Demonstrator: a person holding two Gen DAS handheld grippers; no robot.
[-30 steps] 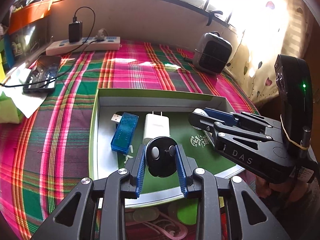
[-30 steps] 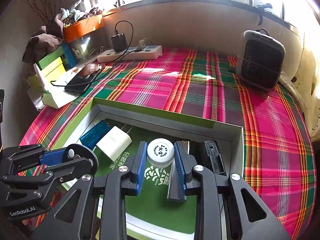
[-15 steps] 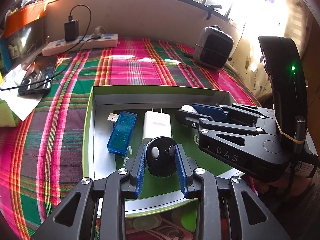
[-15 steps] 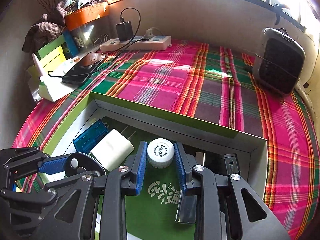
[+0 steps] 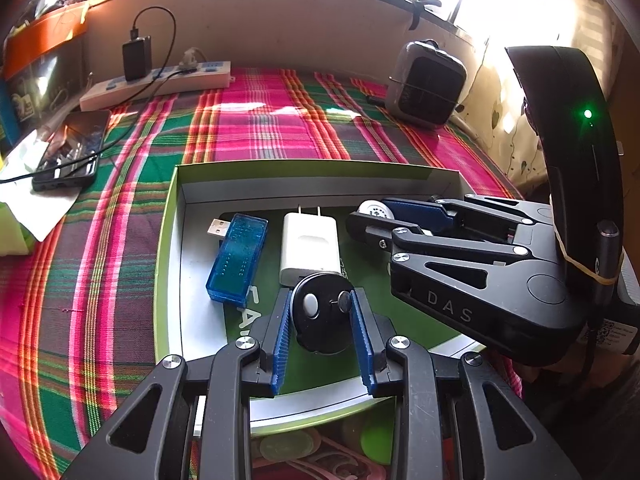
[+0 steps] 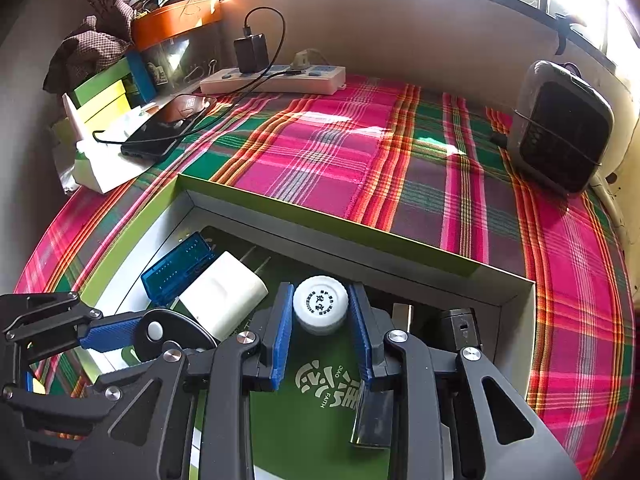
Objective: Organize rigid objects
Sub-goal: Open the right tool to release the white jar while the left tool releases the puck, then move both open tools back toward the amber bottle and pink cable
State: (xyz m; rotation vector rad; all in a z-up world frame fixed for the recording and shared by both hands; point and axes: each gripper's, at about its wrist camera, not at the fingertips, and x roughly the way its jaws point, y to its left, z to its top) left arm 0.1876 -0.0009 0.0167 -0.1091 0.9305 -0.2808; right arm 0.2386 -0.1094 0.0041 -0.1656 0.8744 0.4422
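**Inspector A:** Left gripper [image 5: 320, 312]: blue pads closed on a black round disc [image 5: 320, 316], flat face toward the camera, with a small white button and a dark stud on it. It is held over the near half of the green box [image 5: 168, 220].

**Inspector B:** Right gripper [image 6: 320, 312]: clamped on a small white bottle [image 6: 320, 304], ribbed cap up, black print on the cap top. It sits over the box's green floor, close to the far wall.

**Inspector A:** Governing relation: each item lies straight ahead, between its own gripper's pads, above open floor. My judgement is that placement calls for lowering and then opening. The bottle's axis looks upright; the disc stands on edge.

**Inspector B:** Neighbours: the white charger [image 5: 310, 246] lies just beyond the disc, prongs pointing away; the blue USB tester [image 5: 236, 260] lies left of it. Beside the bottle, to its right, lie dark items I cannot identify.

**Inspector A:** Risk, as I judge it: the disc may roll or tip onto the charger.
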